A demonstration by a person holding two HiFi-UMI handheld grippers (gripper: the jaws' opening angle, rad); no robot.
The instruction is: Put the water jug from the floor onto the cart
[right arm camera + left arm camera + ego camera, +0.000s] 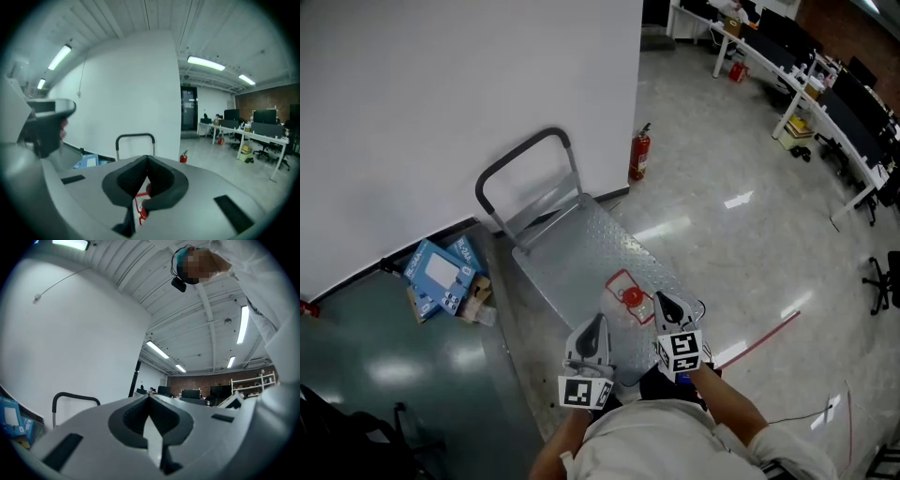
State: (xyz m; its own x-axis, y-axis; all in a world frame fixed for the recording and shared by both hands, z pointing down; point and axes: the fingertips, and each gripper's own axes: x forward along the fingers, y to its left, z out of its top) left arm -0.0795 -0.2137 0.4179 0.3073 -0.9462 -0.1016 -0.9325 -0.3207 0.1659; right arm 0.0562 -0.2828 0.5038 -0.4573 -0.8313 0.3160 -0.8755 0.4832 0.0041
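Observation:
The clear water jug (628,302) with a red cap stands on the near end of the grey flatbed cart (572,248), whose handle (525,157) rises at the far end by the wall. My right gripper (667,305) hovers just right of the cap, its jaws shut with nothing between them. In the right gripper view the tips (147,157) meet, and the red cap (149,189) shows below through the gap. My left gripper (592,330) sits just left of the jug, apart from it. Its tips (149,397) also meet, holding nothing.
Blue boxes (441,272) lie on the floor by the white wall left of the cart. A red fire extinguisher (639,155) stands at the wall corner behind it. Desks and chairs (825,103) line the far right. Red tape (759,342) marks the shiny floor.

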